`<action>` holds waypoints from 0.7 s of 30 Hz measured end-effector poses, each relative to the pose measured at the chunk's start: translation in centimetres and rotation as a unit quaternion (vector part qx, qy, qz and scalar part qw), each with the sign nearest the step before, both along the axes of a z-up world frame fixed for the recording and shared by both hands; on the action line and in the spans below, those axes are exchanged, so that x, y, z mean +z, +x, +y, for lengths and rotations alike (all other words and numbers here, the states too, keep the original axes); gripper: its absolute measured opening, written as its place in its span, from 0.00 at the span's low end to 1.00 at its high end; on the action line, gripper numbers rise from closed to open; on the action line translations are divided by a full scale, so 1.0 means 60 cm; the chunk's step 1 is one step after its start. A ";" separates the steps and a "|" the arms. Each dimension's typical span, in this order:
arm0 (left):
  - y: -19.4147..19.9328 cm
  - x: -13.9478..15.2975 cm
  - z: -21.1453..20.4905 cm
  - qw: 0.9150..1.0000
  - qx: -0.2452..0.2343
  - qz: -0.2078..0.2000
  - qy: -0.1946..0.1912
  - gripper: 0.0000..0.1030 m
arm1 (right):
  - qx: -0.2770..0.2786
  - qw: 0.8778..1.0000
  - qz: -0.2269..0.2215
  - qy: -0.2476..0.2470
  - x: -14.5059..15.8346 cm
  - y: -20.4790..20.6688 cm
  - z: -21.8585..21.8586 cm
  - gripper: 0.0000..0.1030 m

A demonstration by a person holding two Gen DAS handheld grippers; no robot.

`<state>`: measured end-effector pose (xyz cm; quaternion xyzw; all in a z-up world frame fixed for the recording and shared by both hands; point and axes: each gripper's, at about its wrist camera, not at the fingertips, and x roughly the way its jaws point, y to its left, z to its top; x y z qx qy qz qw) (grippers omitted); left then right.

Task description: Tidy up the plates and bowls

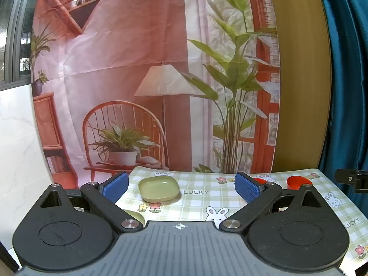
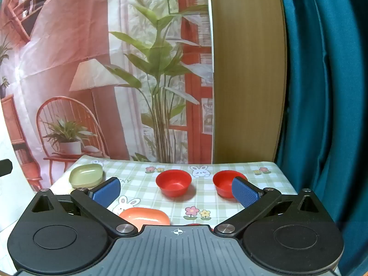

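Your left gripper (image 1: 181, 187) is held level, fingers (image 1: 115, 186) spread wide, blue pads facing each other, nothing between them. Both linkage arms are splayed outward from the grey body. Your right gripper (image 2: 176, 191) is in the same pose: fingers (image 2: 245, 194) fully apart, pads bare, gripping nothing. Each is held above the worktop, pointing forward. A black edge of your right gripper shows at the far right of the left wrist view.

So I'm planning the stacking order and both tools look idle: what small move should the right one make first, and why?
Probably ease the right tool forward and down toward the left red bowl. That bowl sits straight ahead between the open fingers, with a matching red bowl beside it to nest into. The left tool is open too, facing the green plate.
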<state>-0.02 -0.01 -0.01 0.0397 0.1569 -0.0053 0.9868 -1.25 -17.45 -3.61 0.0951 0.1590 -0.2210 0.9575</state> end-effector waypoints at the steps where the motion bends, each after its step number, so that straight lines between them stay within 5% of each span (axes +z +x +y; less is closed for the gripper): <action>1: 0.000 0.000 0.000 1.000 0.000 0.001 -0.001 0.97 | 0.000 1.000 0.000 0.000 0.000 0.000 0.000 1.00; 11: 0.015 -0.002 0.001 1.000 0.007 -0.012 0.028 0.97 | 0.011 1.000 0.002 0.006 0.012 0.014 -0.017 1.00; 21: 0.097 0.019 0.056 0.998 0.041 -0.013 0.056 0.97 | 0.054 0.998 -0.012 0.000 0.034 0.136 -0.036 1.00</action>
